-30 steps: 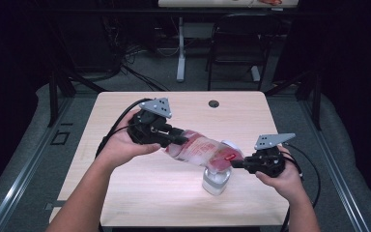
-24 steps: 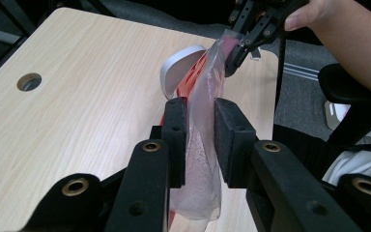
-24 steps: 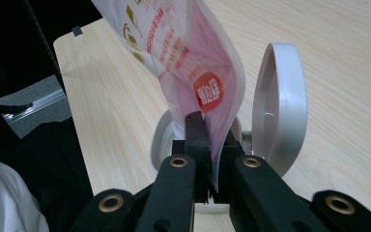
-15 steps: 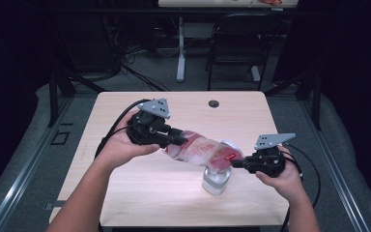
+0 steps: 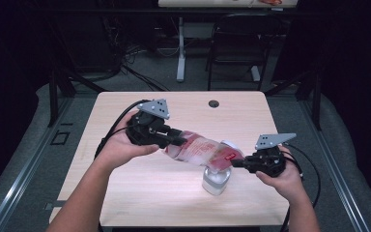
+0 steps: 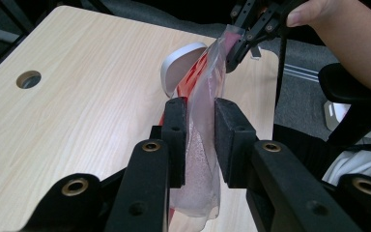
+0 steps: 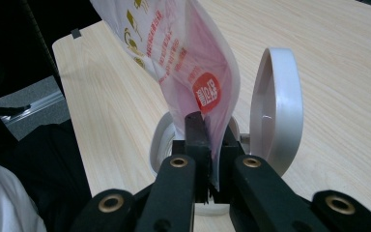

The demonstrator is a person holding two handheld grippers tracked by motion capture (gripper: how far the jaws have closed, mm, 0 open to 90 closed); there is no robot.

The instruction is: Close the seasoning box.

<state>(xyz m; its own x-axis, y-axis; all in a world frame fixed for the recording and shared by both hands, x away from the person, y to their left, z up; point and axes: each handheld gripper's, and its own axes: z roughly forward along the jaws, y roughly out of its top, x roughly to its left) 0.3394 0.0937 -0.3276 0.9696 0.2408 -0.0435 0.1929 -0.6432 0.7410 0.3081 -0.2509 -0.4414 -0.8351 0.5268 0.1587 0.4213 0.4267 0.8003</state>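
Altogether one pouch (image 5: 202,151), one jar (image 5: 216,180).

High view: fixed above the near edge of the table (image 5: 125,203), facing forward and down, far enough to take in the whole top and the floor beyond.

Left gripper view: mounted on the left gripper (image 6: 199,140), close, looking along its jaws across the table toward the right gripper (image 6: 244,36) at upper right of frame.

Right gripper view: mounted on the right gripper (image 7: 207,154), very close, angled down.

All three share the pouch (image 5: 200,151) and white container (image 5: 216,180).
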